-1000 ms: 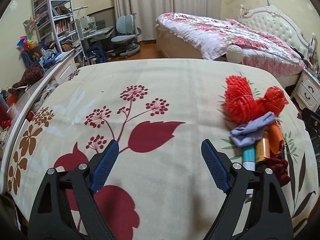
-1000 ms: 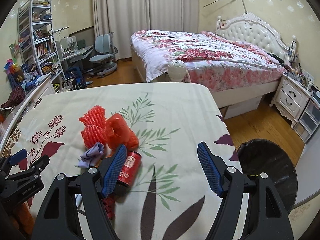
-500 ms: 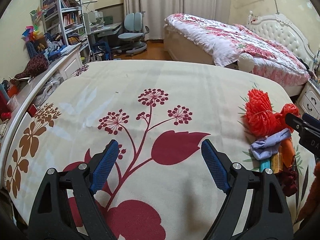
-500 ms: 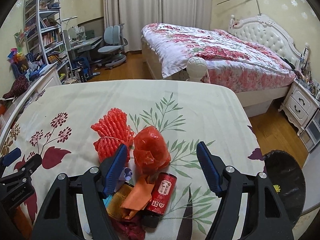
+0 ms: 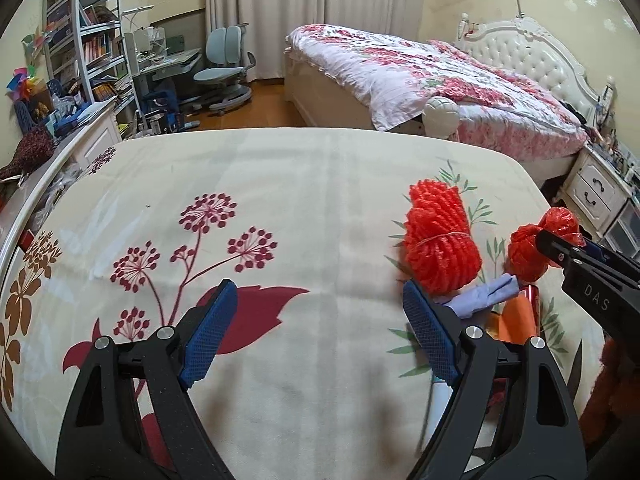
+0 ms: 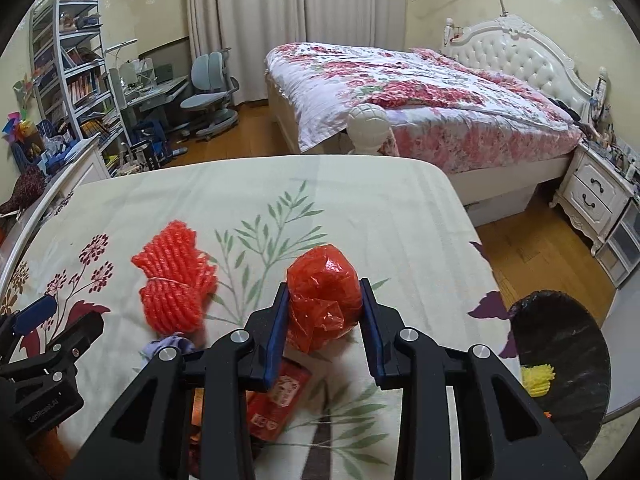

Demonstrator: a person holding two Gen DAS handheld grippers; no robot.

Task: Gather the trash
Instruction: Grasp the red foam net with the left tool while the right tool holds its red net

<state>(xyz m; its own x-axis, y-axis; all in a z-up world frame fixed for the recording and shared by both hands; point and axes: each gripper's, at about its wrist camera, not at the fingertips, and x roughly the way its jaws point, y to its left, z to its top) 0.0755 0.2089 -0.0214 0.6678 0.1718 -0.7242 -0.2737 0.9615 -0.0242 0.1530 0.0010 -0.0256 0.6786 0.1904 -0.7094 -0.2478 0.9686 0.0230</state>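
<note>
A crumpled red plastic bag (image 6: pixel 320 276) sits between the blue pads of my right gripper (image 6: pixel 324 288), whose jaws are closing and press on both its sides. In the left wrist view the same bag (image 5: pixel 528 252) shows at the right gripper's tip (image 5: pixel 560 246). To its left lie a red foam net (image 6: pixel 176 276), a purple scrap (image 6: pixel 170 344) and a red can (image 6: pixel 276 400). My left gripper (image 5: pixel 318 290) stands open over bare tablecloth, with the foam net (image 5: pixel 440 240) just beyond its right finger.
The pile lies on a floral tablecloth (image 5: pixel 280 184). A black-lined bin (image 6: pixel 560 360) stands off the table's right edge with a yellow scrap (image 6: pixel 538 376) inside. An orange wrapper (image 5: pixel 518 316) lies under the pile. A bed and a nightstand (image 6: pixel 596 196) are beyond.
My right gripper moved forward over the pile and its jaws narrowed onto the red plastic bag. The left gripper shifted right toward the pile, jaws unchanged.
</note>
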